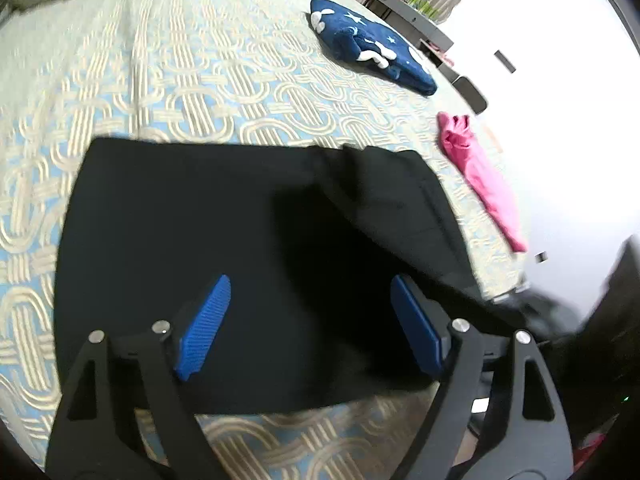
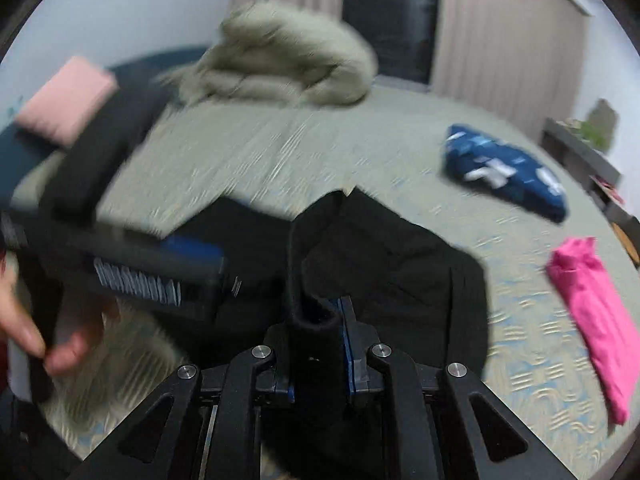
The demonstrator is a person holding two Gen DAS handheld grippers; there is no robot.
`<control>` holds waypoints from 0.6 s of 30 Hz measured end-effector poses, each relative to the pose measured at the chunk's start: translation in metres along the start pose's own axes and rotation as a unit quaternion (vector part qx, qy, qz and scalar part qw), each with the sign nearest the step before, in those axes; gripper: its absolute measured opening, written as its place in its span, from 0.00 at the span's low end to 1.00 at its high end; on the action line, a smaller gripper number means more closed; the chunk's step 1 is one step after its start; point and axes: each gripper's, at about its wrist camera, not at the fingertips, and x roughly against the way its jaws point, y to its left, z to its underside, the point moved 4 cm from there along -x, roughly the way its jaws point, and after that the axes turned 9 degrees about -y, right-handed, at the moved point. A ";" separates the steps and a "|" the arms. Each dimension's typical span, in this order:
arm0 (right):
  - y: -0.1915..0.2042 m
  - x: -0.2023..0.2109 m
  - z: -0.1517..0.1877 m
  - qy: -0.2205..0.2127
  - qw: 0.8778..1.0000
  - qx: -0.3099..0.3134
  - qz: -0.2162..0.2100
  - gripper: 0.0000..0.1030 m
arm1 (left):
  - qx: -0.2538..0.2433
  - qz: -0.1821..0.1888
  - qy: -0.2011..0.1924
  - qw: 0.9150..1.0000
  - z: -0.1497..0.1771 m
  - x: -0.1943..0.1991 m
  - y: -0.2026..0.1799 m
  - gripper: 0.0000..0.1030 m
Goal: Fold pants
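Black pants (image 1: 224, 264) are spread flat on the patterned bedspread (image 1: 192, 80), near the bed's near edge; the left gripper (image 1: 308, 320) is held wide open above them, nothing between its blue pads (image 1: 204, 328), while a bunched fold of the pants is pinched in the right gripper (image 2: 316, 320)

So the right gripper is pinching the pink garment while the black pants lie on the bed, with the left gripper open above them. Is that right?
Not quite. The right gripper is pinching a fold of the black pants, as the right wrist view shows. The pink garment lies untouched on the bed. The left gripper is open above the pants.
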 end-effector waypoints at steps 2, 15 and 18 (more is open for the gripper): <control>0.002 -0.005 0.007 0.005 1.000 0.013 0.009 0.15 | 0.020 0.013 0.006 1.000 0.002 0.001 0.005 0.80; -0.001 0.001 0.007 0.001 1.000 0.001 0.008 0.16 | 0.097 0.093 0.026 0.991 -0.013 -0.017 -0.001 0.82; 0.003 0.004 0.007 -0.001 1.000 0.012 0.010 0.16 | 0.103 0.105 0.033 0.989 -0.017 -0.022 -0.005 0.82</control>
